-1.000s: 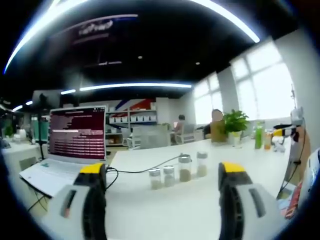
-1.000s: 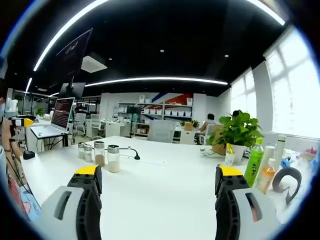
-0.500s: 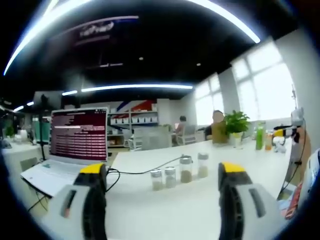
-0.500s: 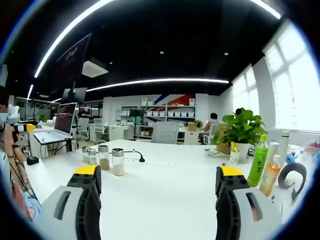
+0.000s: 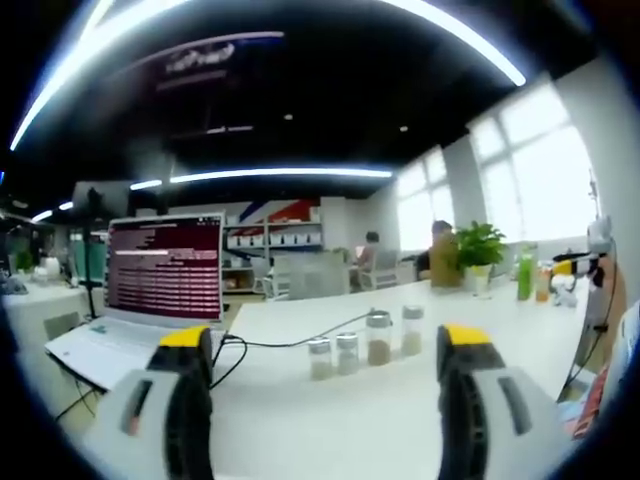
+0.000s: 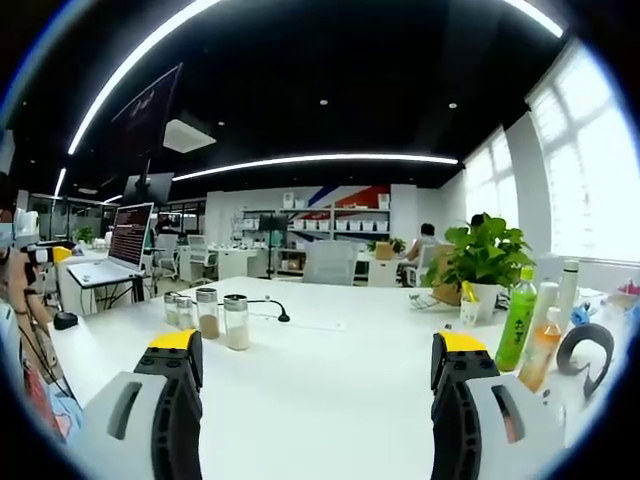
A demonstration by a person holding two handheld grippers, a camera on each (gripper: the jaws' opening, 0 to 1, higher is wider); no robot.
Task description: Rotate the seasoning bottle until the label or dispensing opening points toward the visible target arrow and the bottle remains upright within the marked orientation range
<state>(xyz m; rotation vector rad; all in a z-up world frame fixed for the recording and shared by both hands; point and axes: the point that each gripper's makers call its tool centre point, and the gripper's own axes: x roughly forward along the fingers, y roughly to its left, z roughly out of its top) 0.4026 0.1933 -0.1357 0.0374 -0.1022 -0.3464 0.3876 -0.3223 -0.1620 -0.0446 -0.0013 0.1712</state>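
L gripper [image 5: 325,345] jaws wide apart, nothing between; 4 seasoning bottles [image 5: 364,342] stand upright in a row on white table [image 5: 300,420], frame centre, laptop [image 5: 140,300] at left. R gripper [image 6: 315,350] also spread, empty; bottles mid-left there. Labels too blurry to read, prob.

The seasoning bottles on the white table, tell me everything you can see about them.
Four small seasoning bottles stand upright in a close row on the white table, clear-bodied with silvery caps, partly filled with tan or brownish powder. Two are shorter, two taller. A black cable runs behind them. Both grippers are open, well short of them. No labels are readable.
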